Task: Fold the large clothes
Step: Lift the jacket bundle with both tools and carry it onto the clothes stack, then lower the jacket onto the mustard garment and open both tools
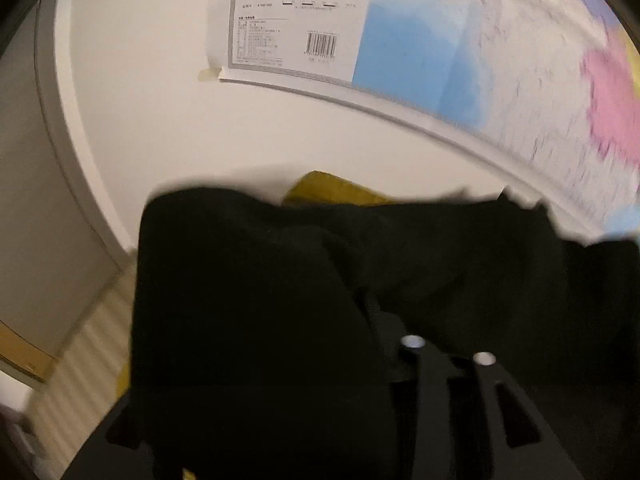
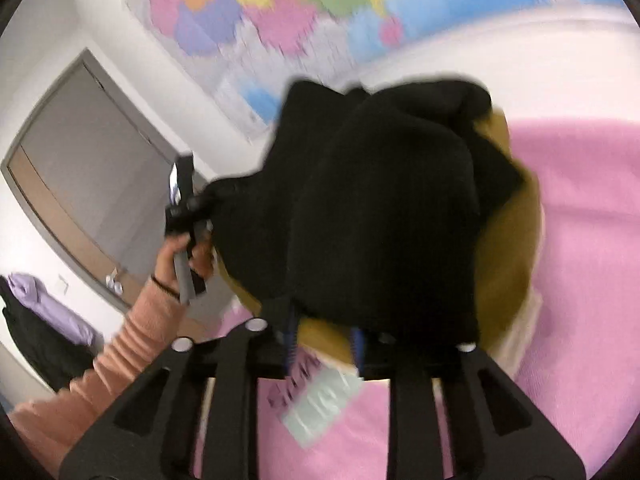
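- Black linkage arms of the right gripper (image 2: 324,344) fill the bottom of the right wrist view; its blue-edged fingers (image 2: 291,342) enter the underside of the black garment (image 2: 380,208), with cloth between them. Whether the pads press on the cloth cannot be told.
- Black garment: bunched in a rounded heap directly ahead of the right gripper, over a mustard-brown cloth (image 2: 508,240) that lies on the pink bed cover (image 2: 580,240).
- Open room: the pink cover runs free to the right of the heap and below it. A pale printed packet (image 2: 320,400) lies on the cover between the right gripper's arms.
- Left gripper (image 2: 188,200): in the right wrist view it sits at the heap's left edge, held by a hand (image 2: 180,256) in a salmon ribbed sleeve (image 2: 132,340). A pulled point of black cloth meets its tip.
- Left wrist view: black cloth covers the fingers, so the jaw gap is hidden and its state cannot be told. Only a strip of mustard cloth shows beyond the garment's upper edge.
- Background: a white wall carries a coloured map (image 2: 280,12), motion-blurred in both views. A grey door (image 2: 92,160) stands at left.
- Lilac and dark cloth at the far left edge is cut off.
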The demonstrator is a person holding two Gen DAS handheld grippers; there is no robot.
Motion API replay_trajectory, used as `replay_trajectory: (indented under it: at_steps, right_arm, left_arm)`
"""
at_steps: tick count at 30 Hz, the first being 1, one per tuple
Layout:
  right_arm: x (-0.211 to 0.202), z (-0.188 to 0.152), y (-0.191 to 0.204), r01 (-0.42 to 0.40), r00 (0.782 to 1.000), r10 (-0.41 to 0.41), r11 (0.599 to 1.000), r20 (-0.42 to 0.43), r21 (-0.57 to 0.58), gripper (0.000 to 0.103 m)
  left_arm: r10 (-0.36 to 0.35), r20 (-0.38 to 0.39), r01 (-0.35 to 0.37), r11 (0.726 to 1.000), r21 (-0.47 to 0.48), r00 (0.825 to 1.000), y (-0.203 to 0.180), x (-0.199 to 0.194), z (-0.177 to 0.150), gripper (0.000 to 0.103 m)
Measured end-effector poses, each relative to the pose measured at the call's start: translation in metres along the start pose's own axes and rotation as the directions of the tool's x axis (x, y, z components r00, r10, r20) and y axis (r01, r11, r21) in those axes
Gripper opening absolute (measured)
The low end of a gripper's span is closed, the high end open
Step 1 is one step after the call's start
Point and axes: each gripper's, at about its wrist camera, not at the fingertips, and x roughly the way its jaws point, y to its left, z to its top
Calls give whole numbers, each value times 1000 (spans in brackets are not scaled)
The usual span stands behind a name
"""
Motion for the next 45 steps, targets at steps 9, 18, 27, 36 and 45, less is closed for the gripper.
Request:
replay_trajectory:
  at_steps: [9, 18, 27, 36, 45]
  right_arm:
    - [-54, 16, 43, 7, 998, 7, 974, 62, -225, 34]
    - [29, 96, 51, 351, 936, -330, 908, 126, -227, 59]
    - [-2, 98, -22, 201, 956, -204, 979, 210, 36, 1]
    - [-11, 100, -16, 275, 944, -269, 961, 189, -6, 33]
    - [51, 83, 34, 270, 963, -261, 928, 67, -258, 40]
  left_arm:
    - [71, 287, -79, 997, 14, 955, 15, -111, -28, 65]
    - [-106, 267, 32, 963, 266, 958, -84, -121, -50, 68]
    - [-90, 160, 40, 956, 290, 983, -142, -63, -49, 68]
    - [-67, 130, 40, 979, 200, 989, -122, -52, -49, 67]
    - [-89, 109, 68, 981, 182, 990, -100, -47, -59, 71]
